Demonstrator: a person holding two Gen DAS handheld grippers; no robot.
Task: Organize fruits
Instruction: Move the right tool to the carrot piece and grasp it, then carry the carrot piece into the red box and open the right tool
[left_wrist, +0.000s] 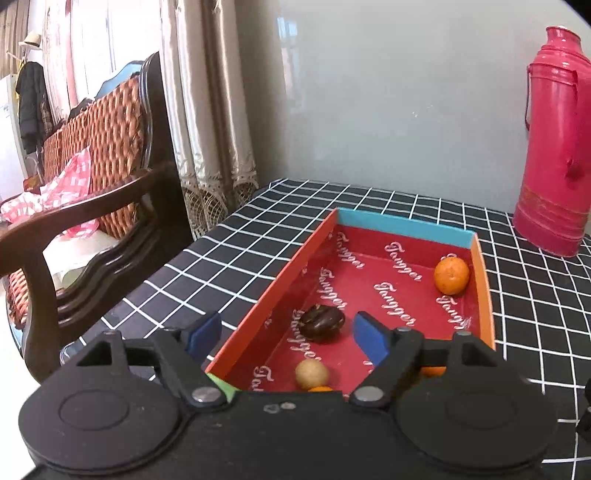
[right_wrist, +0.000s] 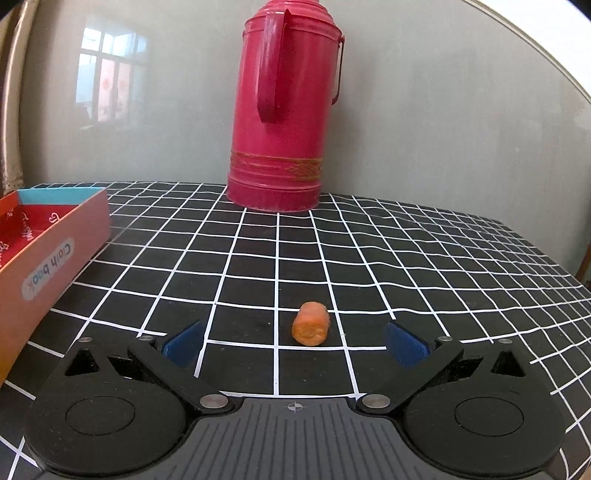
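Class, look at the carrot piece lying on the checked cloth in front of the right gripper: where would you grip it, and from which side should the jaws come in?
Grip the carrot piece across its rounded flanks, midway along. It lies on its side, cut face towards the camera, so those flanks face left and right, probably matching the open jaws of the right gripper. Come in straight ahead from the near side, low over the tablecloth.

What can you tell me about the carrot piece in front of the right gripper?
The carrot piece is a short orange stub, roughly cylindrical, with a rough cut face turned toward the camera. It lies on its side on the black checked tablecloth, outside the box and nearer than the red flask. It looks firm and whole. Nothing touches it but the cloth: the right gripper is open, its blue pads standing well apart on either side.
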